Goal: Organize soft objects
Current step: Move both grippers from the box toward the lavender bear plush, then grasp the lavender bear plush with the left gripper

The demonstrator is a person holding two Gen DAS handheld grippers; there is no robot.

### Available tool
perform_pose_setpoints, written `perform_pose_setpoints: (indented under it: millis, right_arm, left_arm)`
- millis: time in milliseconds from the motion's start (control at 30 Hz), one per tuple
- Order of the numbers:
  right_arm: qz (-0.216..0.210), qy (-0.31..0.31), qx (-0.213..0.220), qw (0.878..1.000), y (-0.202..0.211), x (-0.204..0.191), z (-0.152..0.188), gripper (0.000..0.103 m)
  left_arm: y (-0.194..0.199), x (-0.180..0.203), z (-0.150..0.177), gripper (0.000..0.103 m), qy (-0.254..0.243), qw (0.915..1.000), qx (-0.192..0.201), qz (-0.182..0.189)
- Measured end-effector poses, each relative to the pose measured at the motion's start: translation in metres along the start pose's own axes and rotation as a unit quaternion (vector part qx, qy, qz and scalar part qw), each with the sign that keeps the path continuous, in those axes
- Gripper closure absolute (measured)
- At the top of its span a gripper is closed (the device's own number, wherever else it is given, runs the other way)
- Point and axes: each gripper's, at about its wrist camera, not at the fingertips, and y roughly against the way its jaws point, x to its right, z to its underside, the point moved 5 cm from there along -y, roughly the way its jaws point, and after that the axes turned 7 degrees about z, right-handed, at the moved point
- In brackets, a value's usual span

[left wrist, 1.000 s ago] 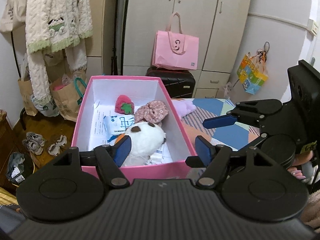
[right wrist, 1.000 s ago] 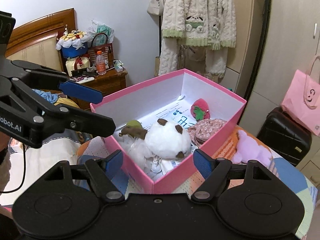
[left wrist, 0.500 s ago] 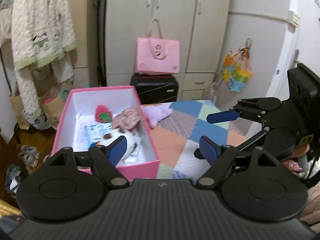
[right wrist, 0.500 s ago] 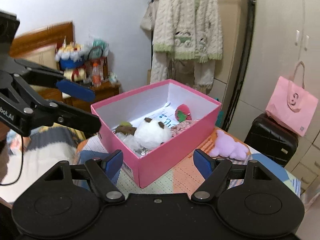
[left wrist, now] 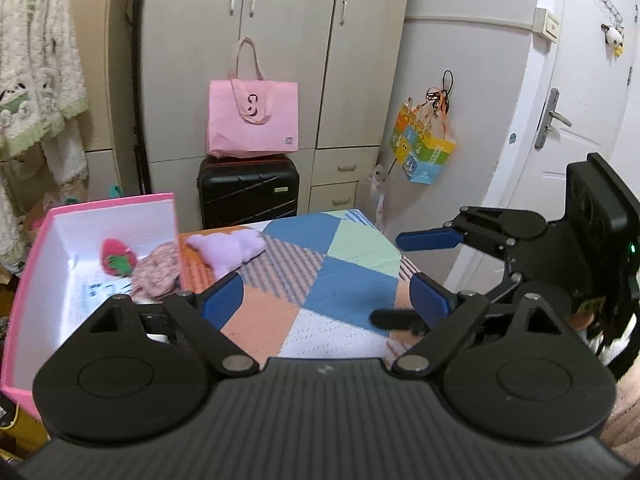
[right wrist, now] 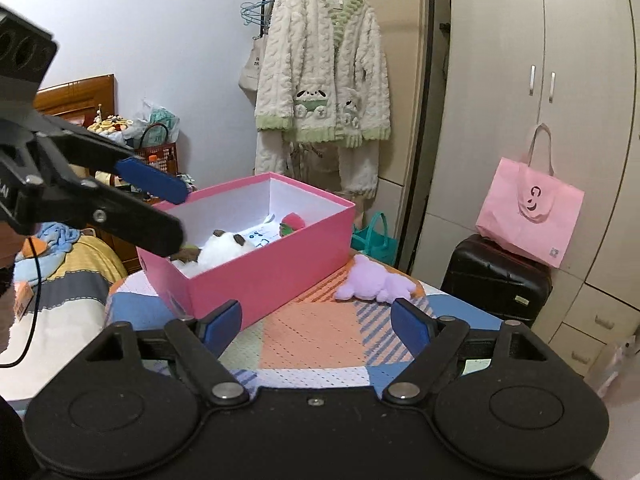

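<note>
A pink box (right wrist: 276, 268) with white inner walls stands on a patchwork cloth (right wrist: 316, 340). It holds a white plush (right wrist: 224, 246), a red strawberry plush (right wrist: 292, 222) and a floral fabric piece (left wrist: 156, 276). A lilac plush (right wrist: 376, 280) lies on the cloth just right of the box; it also shows in the left wrist view (left wrist: 230, 250). My left gripper (left wrist: 326, 302) is open and empty above the cloth. My right gripper (right wrist: 316, 322) is open and empty, short of the lilac plush. The box also shows in the left wrist view (left wrist: 36, 248).
A black suitcase (left wrist: 248, 190) with a pink tote bag (left wrist: 252, 120) on top stands by grey wardrobes. A fleece robe (right wrist: 324, 80) hangs on a rack behind the box. A white door (left wrist: 580, 120) is at the right. A bed (right wrist: 60, 280) lies left of the table.
Both grippers have pulled back from the box and swung right. The box now sits at the left of both views and the lilac plush is nearer the centre. Both stay open.
</note>
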Motion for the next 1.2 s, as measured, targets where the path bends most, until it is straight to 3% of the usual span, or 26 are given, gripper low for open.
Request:
perform_pose_setpoints:
  millis: [333, 467, 600, 767, 1067, 1200]
  right_arm:
    - [-0.028, 0.041, 0.009, 0.999, -0.065, 0.038, 0.015, 0.013]
    - [-0.040, 0.064, -0.005, 0.997, -0.106, 0.060, 0.017, 0.013]
    - [-0.055, 0.069, -0.023, 0.996, -0.146, 0.080, 0.018, 0.013]
    - [-0.087, 0.030, -0.042, 0.995, -0.189, 0.101, 0.018, 0.013]
    - [-0.118, 0.100, -0.051, 0.987, -0.241, 0.094, 0.024, 0.013]
    - [-0.133, 0.094, -0.061, 0.985, -0.260, 0.095, 0.022, 0.013]
  left_arm:
    - [-0.097, -0.026, -0.007, 0.009, 0.053, 0.9979, -0.015, -0.033]
    - [-0.131, -0.049, -0.016, 0.008, 0.072, 0.9939, -0.004, -0.083]
    - [-0.163, -0.073, -0.019, 0.008, 0.102, 0.9876, -0.006, -0.119]
    - [-0.185, -0.098, -0.010, 0.008, 0.156, 0.9775, -0.002, -0.141]
    - [-0.225, -0.112, -0.016, 0.011, 0.153, 0.9688, -0.020, -0.194]
    - [-0.236, -0.134, -0.015, 0.012, 0.221, 0.9585, -0.035, -0.176]
